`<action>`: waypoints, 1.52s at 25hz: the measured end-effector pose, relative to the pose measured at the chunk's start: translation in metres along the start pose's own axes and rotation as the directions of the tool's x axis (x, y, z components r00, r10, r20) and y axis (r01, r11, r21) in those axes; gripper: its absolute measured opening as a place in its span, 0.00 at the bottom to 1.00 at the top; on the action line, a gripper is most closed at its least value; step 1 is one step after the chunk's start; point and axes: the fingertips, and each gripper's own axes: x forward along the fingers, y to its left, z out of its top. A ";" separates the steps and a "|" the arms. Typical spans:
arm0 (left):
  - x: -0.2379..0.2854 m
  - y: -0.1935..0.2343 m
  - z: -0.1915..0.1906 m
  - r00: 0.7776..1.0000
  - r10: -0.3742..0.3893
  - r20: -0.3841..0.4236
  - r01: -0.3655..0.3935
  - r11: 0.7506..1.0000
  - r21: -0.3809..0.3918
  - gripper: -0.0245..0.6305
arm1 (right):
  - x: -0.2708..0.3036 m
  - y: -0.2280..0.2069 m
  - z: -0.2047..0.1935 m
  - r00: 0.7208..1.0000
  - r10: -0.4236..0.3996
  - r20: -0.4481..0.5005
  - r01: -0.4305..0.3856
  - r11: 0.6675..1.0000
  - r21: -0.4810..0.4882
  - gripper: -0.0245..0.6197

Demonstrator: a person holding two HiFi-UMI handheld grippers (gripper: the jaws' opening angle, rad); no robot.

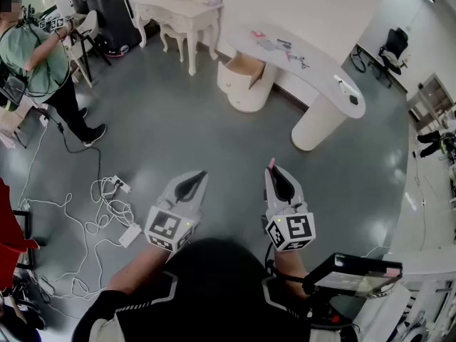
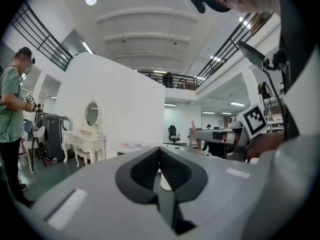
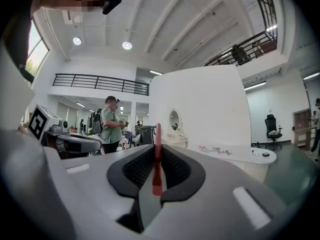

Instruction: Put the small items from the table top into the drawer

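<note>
The white curved table (image 1: 324, 84) stands far ahead across the grey floor, with several small items (image 1: 273, 44) on its top. Its drawer (image 1: 242, 67) hangs open at the left end. My left gripper (image 1: 203, 174) is shut with nothing in it and is held over the floor; its closed tips (image 2: 159, 152) point toward the table. My right gripper (image 1: 271, 167) is shut on a thin red stick (image 3: 157, 164) that stands up between the jaws, its pink tip (image 1: 271, 162) showing in the head view. Both grippers are well short of the table.
A person in a green shirt (image 1: 32, 55) stands at the far left. White cables and a power strip (image 1: 130, 234) lie on the floor to my left. A white dressing table (image 1: 182, 9) stands at the back. A black tray-like device (image 1: 353, 273) sits at the lower right.
</note>
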 end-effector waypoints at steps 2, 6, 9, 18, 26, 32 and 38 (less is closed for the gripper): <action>-0.004 -0.002 -0.004 1.000 -0.001 -0.005 0.001 1.000 -0.005 0.04 | -0.002 0.002 0.000 1.000 -0.002 -0.005 0.002 1.000 -0.004 0.11; -0.008 -0.004 -0.002 1.000 -0.009 -0.003 0.009 1.000 -0.003 0.04 | -0.004 0.006 0.001 1.000 0.000 -0.007 0.000 1.000 -0.008 0.11; -0.009 -0.002 -0.001 1.000 -0.009 0.004 0.009 1.000 -0.002 0.04 | -0.003 0.011 0.001 1.000 0.009 0.000 -0.009 1.000 -0.001 0.11; -0.023 0.010 -0.001 1.000 -0.018 0.012 0.019 0.999 -0.034 0.04 | -0.002 0.026 0.008 1.000 0.001 0.029 -0.002 1.000 0.021 0.11; -0.043 0.031 -0.013 0.998 -0.046 0.038 0.049 0.996 -0.075 0.04 | 0.009 0.061 -0.002 1.000 0.019 -0.017 -0.020 1.000 -0.006 0.11; -0.053 0.046 -0.021 0.998 -0.055 0.033 0.058 0.993 -0.101 0.04 | 0.015 0.071 -0.002 0.999 0.008 -0.032 -0.008 1.000 -0.022 0.11; -0.039 0.059 -0.021 0.999 -0.027 0.017 0.029 0.996 -0.083 0.04 | 0.041 0.055 -0.005 0.999 0.037 -0.015 -0.037 0.999 -0.008 0.11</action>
